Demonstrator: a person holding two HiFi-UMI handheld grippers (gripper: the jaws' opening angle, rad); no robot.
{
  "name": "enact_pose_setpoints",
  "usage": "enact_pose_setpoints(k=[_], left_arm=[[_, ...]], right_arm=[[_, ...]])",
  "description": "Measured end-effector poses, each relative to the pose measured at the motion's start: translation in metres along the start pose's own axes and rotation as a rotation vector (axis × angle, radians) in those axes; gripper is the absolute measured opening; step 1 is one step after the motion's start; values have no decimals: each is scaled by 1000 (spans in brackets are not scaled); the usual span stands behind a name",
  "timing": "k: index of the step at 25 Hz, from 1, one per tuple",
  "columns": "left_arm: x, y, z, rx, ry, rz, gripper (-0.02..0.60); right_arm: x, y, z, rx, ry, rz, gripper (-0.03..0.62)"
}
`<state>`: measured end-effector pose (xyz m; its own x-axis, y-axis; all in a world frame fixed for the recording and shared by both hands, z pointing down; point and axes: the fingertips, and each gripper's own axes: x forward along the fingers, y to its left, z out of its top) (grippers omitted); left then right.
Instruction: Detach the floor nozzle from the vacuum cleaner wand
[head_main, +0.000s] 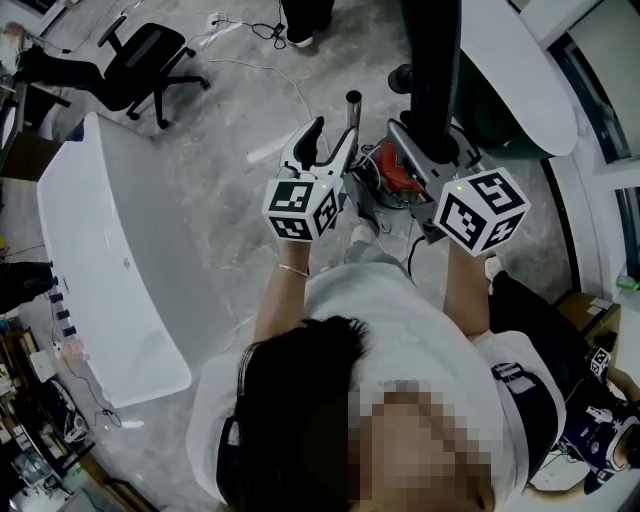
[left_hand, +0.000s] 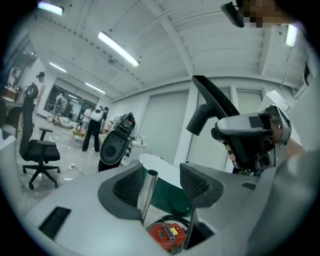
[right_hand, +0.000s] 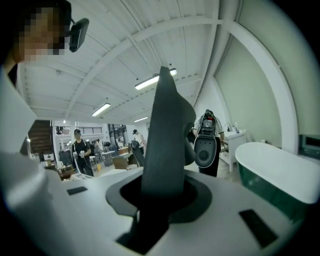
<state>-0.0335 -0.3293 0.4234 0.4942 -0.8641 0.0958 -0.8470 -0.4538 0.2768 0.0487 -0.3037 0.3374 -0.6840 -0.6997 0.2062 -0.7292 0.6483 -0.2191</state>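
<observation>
gripping dark vacuum handle (right_hand: 167, 135) in right gripper (right_hand: 162, 197); holding left gripper (left_hand: 162, 187) wide open around upright metal wand (left_hand: 147, 194), not pressing it.

Bright, even light from ceiling tubes (left_hand: 118, 49) — fisheye-warped, dark-cornered edges.

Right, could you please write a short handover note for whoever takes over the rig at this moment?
Left gripper: open; the shiny upright metal wand tube shows between its jaws, not gripped.
Right gripper: shut on a dark grey curved plastic vacuum part.
The tube's top end is open; a red connector block sits below it.
Done: unclear, no floor nozzle clearly in view.
Left: locate the nozzle, confirm it is off the wand.
</observation>
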Motion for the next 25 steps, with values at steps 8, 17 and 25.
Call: enact_pose_setpoints(k=[8,17,25], left_arm=[[-36,-14,24,2,49,45,188],[-56,-22,28,51,69,82,85],[-71,-35,22,75,74,59,25]], right_arm=[[-8,13,-11,-49,-38,-116,107],[-17,21,-31,-76,-44,-243,109],[-29,31,-53,-84,-22,-290,109]])
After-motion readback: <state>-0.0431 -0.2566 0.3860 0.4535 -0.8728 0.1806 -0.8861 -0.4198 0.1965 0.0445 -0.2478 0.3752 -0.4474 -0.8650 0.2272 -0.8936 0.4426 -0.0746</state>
